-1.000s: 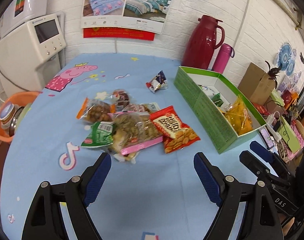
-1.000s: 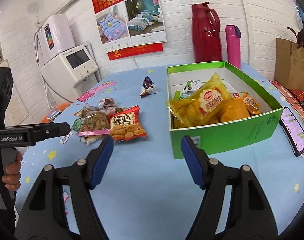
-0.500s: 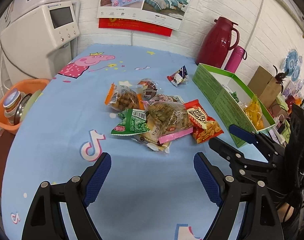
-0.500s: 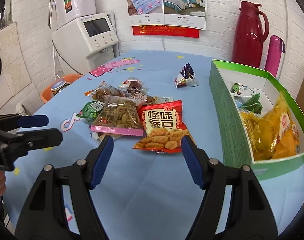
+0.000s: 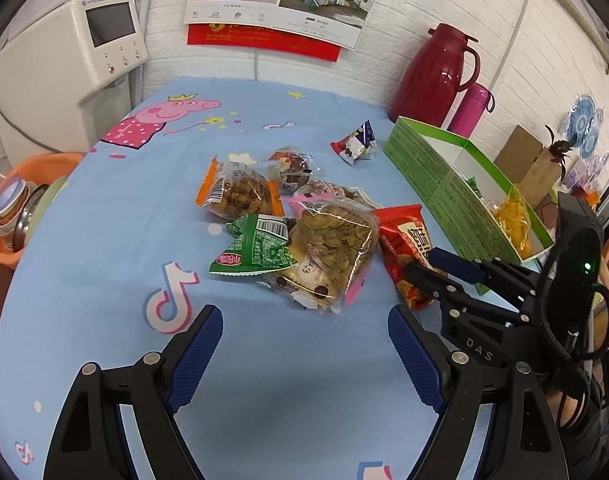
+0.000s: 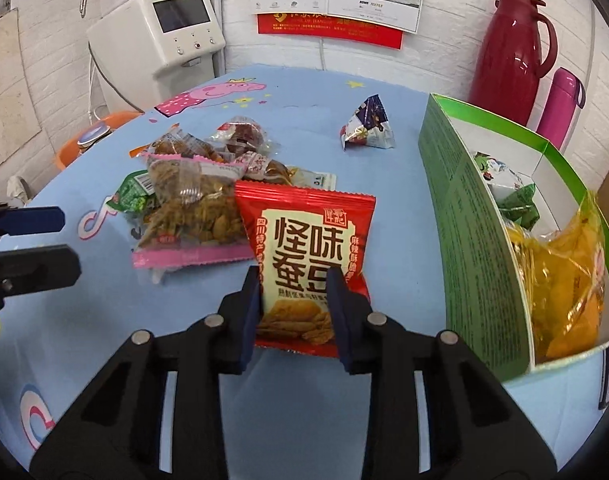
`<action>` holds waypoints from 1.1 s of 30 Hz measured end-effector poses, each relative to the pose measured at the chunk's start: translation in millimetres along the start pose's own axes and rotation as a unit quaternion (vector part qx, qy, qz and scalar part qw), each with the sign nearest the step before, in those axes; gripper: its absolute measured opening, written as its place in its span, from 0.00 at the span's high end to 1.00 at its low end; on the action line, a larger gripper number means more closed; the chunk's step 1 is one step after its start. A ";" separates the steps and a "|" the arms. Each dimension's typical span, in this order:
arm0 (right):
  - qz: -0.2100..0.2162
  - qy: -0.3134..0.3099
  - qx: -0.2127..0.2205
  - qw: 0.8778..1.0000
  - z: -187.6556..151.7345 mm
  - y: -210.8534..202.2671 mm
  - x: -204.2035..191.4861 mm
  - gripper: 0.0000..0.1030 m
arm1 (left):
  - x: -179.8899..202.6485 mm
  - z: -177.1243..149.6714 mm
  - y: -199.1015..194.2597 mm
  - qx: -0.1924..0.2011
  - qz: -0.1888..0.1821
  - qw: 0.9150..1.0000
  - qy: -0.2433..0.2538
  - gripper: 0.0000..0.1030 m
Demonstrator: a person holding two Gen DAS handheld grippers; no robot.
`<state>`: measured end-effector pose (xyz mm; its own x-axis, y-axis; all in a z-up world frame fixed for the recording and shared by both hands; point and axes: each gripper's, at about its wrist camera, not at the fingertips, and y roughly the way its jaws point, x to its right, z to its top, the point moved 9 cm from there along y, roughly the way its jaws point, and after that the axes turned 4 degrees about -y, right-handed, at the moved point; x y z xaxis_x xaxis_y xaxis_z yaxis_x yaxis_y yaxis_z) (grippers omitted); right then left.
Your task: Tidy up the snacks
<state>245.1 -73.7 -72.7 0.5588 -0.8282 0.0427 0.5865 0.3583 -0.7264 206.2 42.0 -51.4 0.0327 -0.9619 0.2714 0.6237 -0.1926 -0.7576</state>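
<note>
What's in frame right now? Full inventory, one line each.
red snack bag: 1, red, between right tongs' fingers
snack pile: several packets, mixed colours, table centre
triangular packet: 1, blue-white, alone behind the pile
box: 1, green, right; yellow bags and small packets inside
tablecloth: 1, light blue, cartoon prints
thermos jug: 1, dark red, back wall
flask: 1, pink, beside jug
basin: 1, orange, left off table
left tongs: open, above cloth
right tongs: shut on red snack bag

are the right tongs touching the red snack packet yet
Touching. In the right wrist view the right tongs have both blue pads pressed against the sides of the red snack packet, with no gap showing at either pad.
</note>
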 end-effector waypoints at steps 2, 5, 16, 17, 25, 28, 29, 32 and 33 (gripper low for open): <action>0.008 0.002 -0.001 1.000 -9.5 -11.9 -4.3 0.72 | 5.9 -3.4 0.2 -0.004 -0.003 1.000 0.005 0.16; 0.020 0.008 -0.007 1.000 -27.9 -30.5 -12.0 0.72 | 15.8 -9.3 -1.3 -0.007 -0.009 1.000 0.013 0.16; 0.057 0.013 0.019 0.998 -62.8 -82.2 -24.3 0.36 | 62.5 -40.0 -2.3 -0.051 -0.068 0.996 0.041 0.16; 0.061 0.020 0.017 0.998 -63.9 -81.5 -22.7 0.36 | 67.3 -43.2 -0.4 -0.057 -0.076 0.995 0.043 0.16; 0.102 0.069 0.008 0.992 -71.5 -77.6 -10.4 0.36 | 103.7 -55.8 23.3 -0.102 -0.114 0.987 0.056 0.37; 0.110 0.072 -0.001 0.991 -69.0 -69.6 -7.0 0.36 | 109.0 -54.4 32.0 -0.107 -0.113 0.986 0.052 0.38; 0.112 0.071 -0.005 0.991 -69.2 -66.8 -6.6 0.36 | 109.1 -54.5 34.9 -0.109 -0.110 0.987 0.050 0.38; 0.126 0.074 -0.020 0.989 -69.4 -54.7 -7.3 0.36 | 108.1 -58.4 44.1 -0.119 -0.107 0.986 0.044 0.50; 0.134 0.076 -0.025 0.988 -69.7 -51.7 -10.0 0.40 | 108.9 -58.3 44.8 -0.116 -0.106 0.986 0.045 0.57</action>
<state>168.4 -114.0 -83.3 0.5937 -0.7628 -0.2562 0.3981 0.5551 -0.7303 192.1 -82.7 -90.4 -0.1551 -0.9062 0.3935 0.4126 -0.4213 -0.8076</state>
